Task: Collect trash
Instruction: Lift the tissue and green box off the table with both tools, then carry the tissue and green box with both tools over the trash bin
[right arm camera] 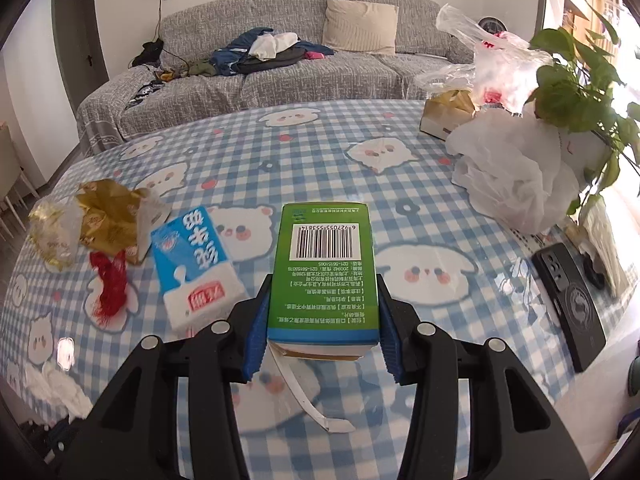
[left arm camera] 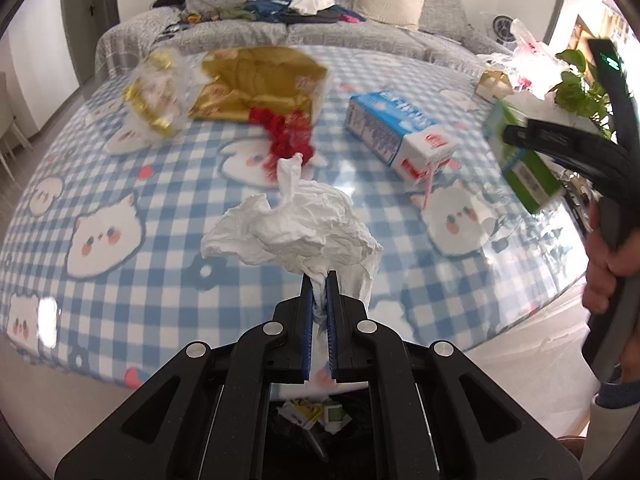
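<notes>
Your left gripper (left arm camera: 320, 292) has its jaws clamped on one twisted tail of the crumpled tissue (left arm camera: 292, 228); the bulk of it hangs free past the tips, above the near edge of the surface (left arm camera: 120, 280). Thin paper held by a tail can tear or slide out if you swing fast.

Dark bin (left arm camera: 316, 420) with scraps shows below the jaws, off the near edge. It is mostly hidden by the gripper, so a blind release could miss the opening.

Your right gripper (right arm camera: 322, 308) has its jaws clamped on the green box (right arm camera: 324, 268), held above the surface near its near edge. Its end flap is open, with a white strip dangling; the strip could snag.

Milk carton (right arm camera: 196, 264), gold wrapper (right arm camera: 108, 212) and red netting (right arm camera: 108, 284) lie toward the left edge, not yet collected. Both grippers heading for one bin could collide.
</notes>
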### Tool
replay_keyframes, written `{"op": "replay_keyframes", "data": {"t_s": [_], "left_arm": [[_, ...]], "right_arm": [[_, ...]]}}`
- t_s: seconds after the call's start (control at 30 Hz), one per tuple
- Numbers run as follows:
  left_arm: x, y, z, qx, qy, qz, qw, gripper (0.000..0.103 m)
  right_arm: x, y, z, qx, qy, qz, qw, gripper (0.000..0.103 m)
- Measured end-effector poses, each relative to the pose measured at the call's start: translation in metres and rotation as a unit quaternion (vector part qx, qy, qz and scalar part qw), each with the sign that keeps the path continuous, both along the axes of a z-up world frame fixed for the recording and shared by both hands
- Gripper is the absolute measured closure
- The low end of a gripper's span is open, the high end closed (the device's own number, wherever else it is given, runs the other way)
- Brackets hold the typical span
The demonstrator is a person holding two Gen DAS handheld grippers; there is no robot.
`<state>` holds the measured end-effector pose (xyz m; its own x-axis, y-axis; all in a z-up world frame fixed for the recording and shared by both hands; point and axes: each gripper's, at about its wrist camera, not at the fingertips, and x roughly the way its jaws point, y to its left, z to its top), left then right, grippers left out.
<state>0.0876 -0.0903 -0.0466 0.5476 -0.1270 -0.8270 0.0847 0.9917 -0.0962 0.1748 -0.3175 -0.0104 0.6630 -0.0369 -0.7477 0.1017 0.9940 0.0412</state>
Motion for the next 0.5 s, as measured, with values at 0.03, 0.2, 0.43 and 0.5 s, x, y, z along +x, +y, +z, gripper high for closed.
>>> {"op": "replay_keyframes", "data": {"t_s": [0.03, 0.2, 0.43, 0.5], "left_arm": [[-0.003, 0.002, 0.0, -0.005, 0.004, -0.001, 1.0, 0.098], [-0.023, 0.008, 0.009, -0.002, -0.007, -0.002, 1.0, 0.098], [-0.047, 0.025, 0.01, -0.003, -0.009, 0.011, 0.9999, 0.098], [-0.052, 0.028, 0.008, -0.004, -0.007, 0.013, 0.9999, 0.098]], "right_arm": [[-0.008, 0.001, -0.002, -0.002, 0.001, 0.0, 1.0, 0.058], [-0.036, 0.01, 0.007, 0.0, -0.003, 0.011, 1.0, 0.058], [-0.073, 0.022, 0.015, 0.001, -0.013, 0.027, 1.0, 0.058], [-0.082, 0.025, 0.016, 0.004, -0.016, 0.028, 0.999, 0.058]]}}
